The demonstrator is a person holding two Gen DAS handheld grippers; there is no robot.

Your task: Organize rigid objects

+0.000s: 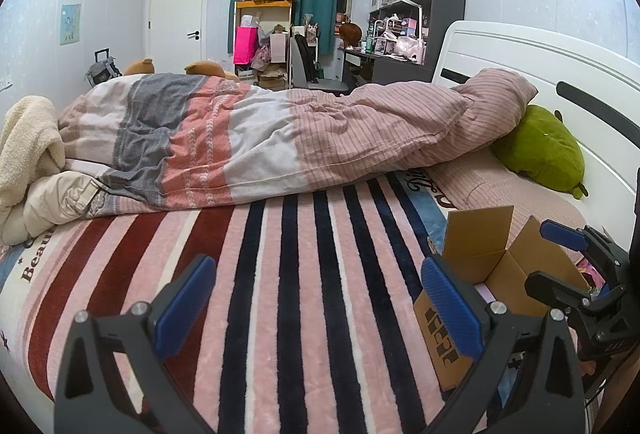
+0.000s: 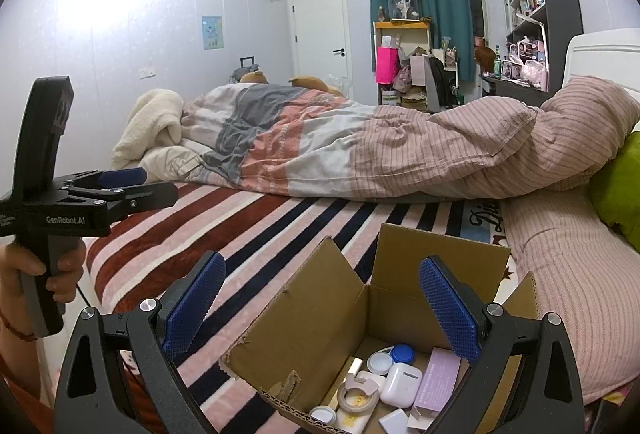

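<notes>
Small hard items are lying in the cardboard box [image 2: 320,318] under the right gripper [image 2: 322,318], which is standing wide and empty: an earbud case [image 2: 401,382], smooth and slippery, best pinched across its flat sides; a tape roll [image 2: 357,398], light. The left gripper [image 1: 322,308] is also spread, holding nothing (over the striped blanket [image 1: 300,274]). Upright box flaps may be blocking the way
</notes>
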